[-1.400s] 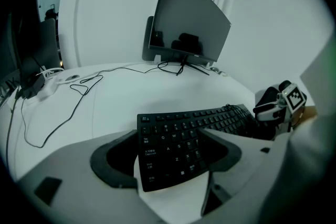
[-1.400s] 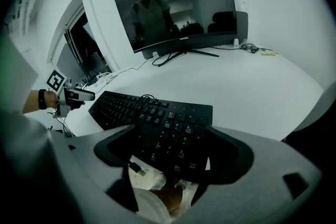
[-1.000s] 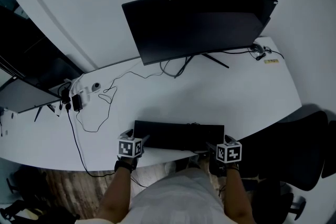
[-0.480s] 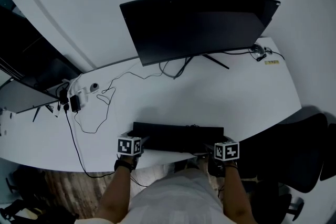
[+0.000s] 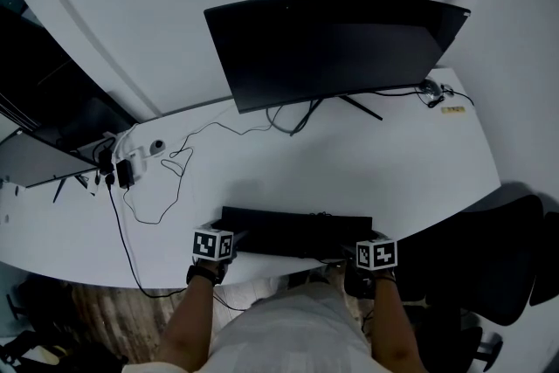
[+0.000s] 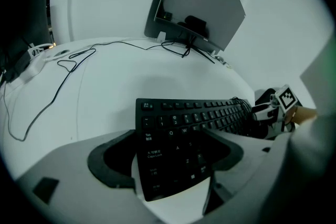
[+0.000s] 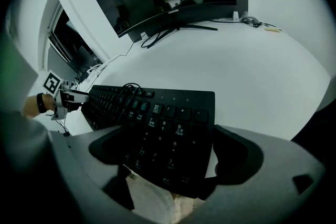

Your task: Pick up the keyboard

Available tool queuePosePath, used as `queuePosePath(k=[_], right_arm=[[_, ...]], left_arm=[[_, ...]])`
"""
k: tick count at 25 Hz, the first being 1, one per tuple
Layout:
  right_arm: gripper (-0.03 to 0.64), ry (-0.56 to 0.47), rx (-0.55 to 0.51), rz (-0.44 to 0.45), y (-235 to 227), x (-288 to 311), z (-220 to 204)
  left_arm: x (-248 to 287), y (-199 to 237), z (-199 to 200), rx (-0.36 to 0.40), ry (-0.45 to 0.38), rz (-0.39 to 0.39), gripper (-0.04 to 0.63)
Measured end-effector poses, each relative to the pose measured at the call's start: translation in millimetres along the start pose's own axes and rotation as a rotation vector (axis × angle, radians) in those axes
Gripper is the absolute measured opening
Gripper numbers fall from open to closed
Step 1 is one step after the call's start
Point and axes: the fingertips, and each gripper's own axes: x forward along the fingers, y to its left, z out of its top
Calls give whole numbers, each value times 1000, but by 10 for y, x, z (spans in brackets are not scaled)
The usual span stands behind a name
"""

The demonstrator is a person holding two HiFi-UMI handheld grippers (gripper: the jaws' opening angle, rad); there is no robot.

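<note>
The black keyboard (image 5: 297,231) lies flat along the front edge of the white desk (image 5: 393,162), a coil of its cable (image 7: 126,94) resting on the keys. My left gripper (image 5: 229,238) points steeply down over the keyboard's left end (image 6: 173,134). That end lies between its wide jaws (image 6: 170,160), and a strip of white shows beside one pad. My right gripper (image 5: 360,245) is at the number-pad end (image 7: 168,128). Its jaws (image 7: 168,160) are opening, with that end between them and a gap at the right pad.
A wide curved monitor (image 5: 332,44) stands at the back of the desk. Loose cables (image 5: 157,188) and a power adapter (image 5: 122,169) lie at the left. A second screen (image 5: 52,155) is at the far left, and a black office chair (image 5: 498,258) at the right.
Both grippers stay at the keyboard's two ends. The head view has shifted slightly, and the keyboard lies as before.
</note>
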Motion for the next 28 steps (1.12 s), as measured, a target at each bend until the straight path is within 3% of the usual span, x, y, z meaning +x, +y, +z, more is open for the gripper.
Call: queuePosePath(k=[20, 25, 28], right_arm=[[494, 14, 30, -36, 16, 14, 5], [457, -56, 125, -42, -16, -18, 57], [456, -48, 128, -43, -30, -12, 62]], left_arm=[[6, 5, 2, -29, -9, 43, 364], [-10, -3, -6, -33, -12, 43, 365], [-11, -10, -14, -43, -9, 44, 364]])
